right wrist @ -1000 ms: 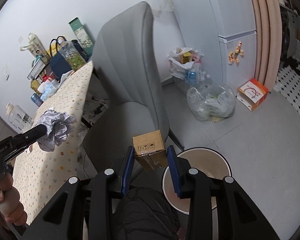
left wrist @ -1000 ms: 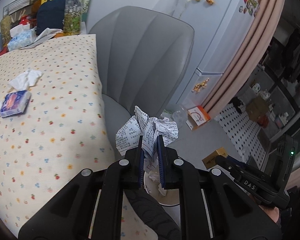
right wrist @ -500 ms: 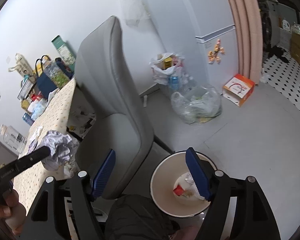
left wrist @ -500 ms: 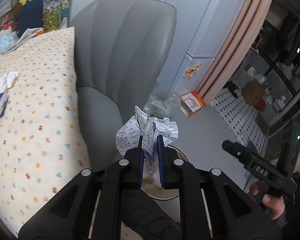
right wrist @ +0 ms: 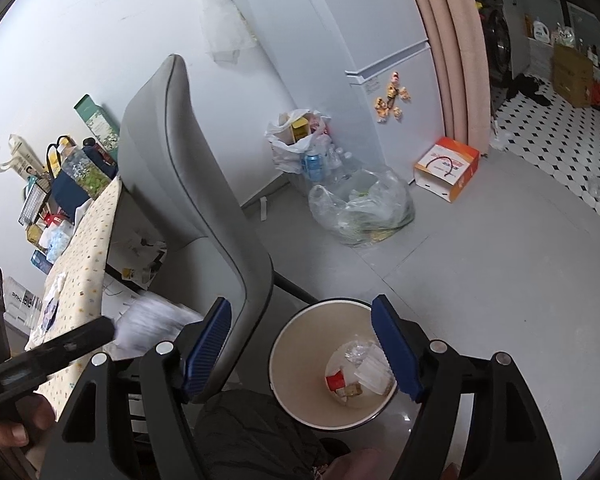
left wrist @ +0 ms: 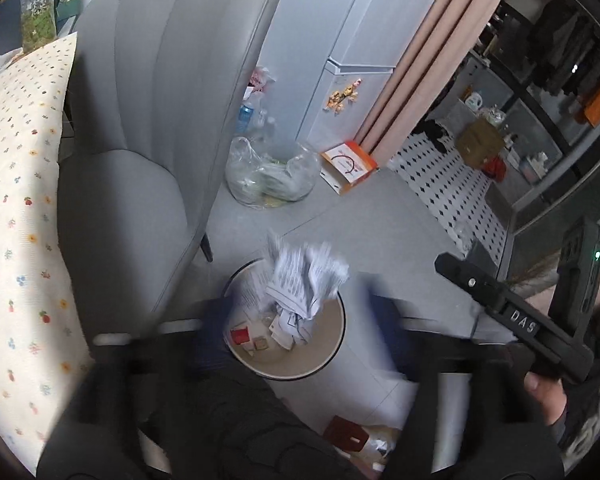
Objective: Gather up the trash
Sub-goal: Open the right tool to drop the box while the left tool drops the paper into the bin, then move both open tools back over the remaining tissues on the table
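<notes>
Crumpled paper (left wrist: 304,280), blurred, sits at the bin (left wrist: 332,360) rim, lower centre, between the left tool's (left wrist: 296,332) smeared, just-opened jaws. Right tool (right wrist: 304,352) stands apart, empty; its fingers hide part of the bin.

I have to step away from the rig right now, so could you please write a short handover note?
Left hand-held gripper: jaws have just been opening; the crumpled paper is dropping over the trash bin.
Right hand-held gripper: open, empty, above the bin.
Done: small cardboard box already in the bin.
Left: tissues and a packet remain on the table.
</notes>
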Motion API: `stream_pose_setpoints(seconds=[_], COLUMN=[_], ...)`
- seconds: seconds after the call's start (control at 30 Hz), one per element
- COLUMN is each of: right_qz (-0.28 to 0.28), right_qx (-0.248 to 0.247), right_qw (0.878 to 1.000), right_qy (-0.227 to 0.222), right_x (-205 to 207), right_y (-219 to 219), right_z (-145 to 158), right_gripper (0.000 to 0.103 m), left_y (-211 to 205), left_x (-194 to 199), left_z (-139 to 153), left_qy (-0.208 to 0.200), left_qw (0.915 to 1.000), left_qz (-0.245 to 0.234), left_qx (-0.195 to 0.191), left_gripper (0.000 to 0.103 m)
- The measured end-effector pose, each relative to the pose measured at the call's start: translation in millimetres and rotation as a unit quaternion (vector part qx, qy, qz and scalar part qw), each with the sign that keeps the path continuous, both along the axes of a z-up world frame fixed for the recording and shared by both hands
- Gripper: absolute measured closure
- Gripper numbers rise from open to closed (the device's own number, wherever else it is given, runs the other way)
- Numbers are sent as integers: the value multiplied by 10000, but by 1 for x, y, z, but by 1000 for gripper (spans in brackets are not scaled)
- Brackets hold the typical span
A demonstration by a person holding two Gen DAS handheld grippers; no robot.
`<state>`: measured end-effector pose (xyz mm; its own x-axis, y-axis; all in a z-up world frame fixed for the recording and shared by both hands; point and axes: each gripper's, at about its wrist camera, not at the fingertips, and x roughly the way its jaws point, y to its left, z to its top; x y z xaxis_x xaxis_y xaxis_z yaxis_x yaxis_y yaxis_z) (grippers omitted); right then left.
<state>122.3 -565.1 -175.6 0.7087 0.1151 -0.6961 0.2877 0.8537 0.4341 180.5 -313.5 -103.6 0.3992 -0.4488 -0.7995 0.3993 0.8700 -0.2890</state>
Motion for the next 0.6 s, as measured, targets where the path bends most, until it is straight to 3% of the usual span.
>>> stream_pose_setpoints(seconds=[0.27, 0.6], right_qz=[24, 304], right_qx=[30, -155], right_qw=[10000, 9994], right_qy=[41, -104], right_x=[-1, 7], right_y=[-1, 30], right_z=[-5, 16], right_gripper=[30, 15], left_y=[19, 53], left_x=[3, -2], left_z=[8, 30], left_qy=[-34, -246], left_qw=[9994, 9974], left_qz=[338, 658], left_qx=[-35, -185], left_gripper=[7, 6])
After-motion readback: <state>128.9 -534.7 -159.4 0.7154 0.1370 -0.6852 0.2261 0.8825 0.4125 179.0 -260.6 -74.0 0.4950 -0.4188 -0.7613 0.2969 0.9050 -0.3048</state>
